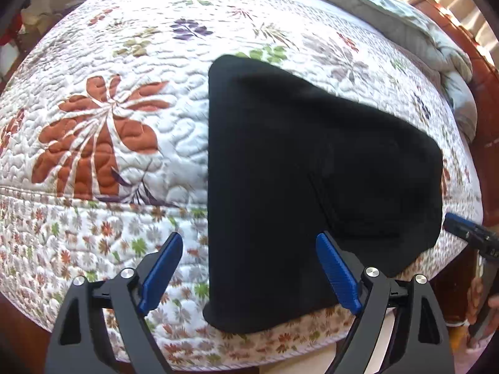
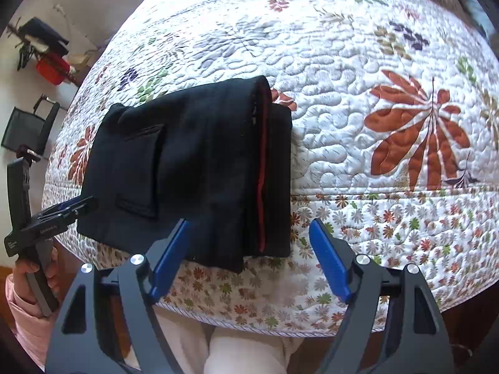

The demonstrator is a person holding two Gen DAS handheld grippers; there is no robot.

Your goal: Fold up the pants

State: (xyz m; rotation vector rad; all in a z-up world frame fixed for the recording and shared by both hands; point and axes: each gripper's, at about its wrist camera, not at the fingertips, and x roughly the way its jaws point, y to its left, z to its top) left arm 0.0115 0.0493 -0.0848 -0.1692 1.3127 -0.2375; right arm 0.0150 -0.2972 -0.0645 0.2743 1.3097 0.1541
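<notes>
While both tools stand above the near edge of the bed (image 1: pixel 103 162), the black pants (image 1: pixel 312 171) lie folded into a compact stack on the floral quilt (image 2: pixel 358 62), close to that edge and slightly overhanging the flowered border. In the right wrist view the stack shows several layers, a thin red stripe (image 2: pixel 261 171) running along one folded edge and a patch pocket (image 2: pixel 142 168) on its upper face.

Left hand-held gripper (image 1: pixel 249 268): jaws wide apart, blue pads (image 1: pixel 162 271) clear of the cloth on their inner faces; the near corner of the pants appears between the two fingers, but nothing is gripped. In the right wrist view the same tool appears at the left edge, held by a hand (image 2: pixel 34 277) in a pink sleeve (image 2: pixel 25 321), its tip beside the left side of the stack.

Right hand-held gripper (image 2: pixel 249 258): jaws likewise spread wide and empty. Its left finger overlaps the near edge of the stack in the picture, while its right finger stands over bare quilt. Whether the left finger touches the cloth cannot be told. The tip of this tool shows at the right edge of the left wrist view, just beside the pants.

A grey blanket (image 1: pixel 389 9) lies bunched at the far side of the bed. A red container (image 2: pixel 51 68) and a dark chair (image 2: pixel 28 124) stand on the floor beyond.
</notes>
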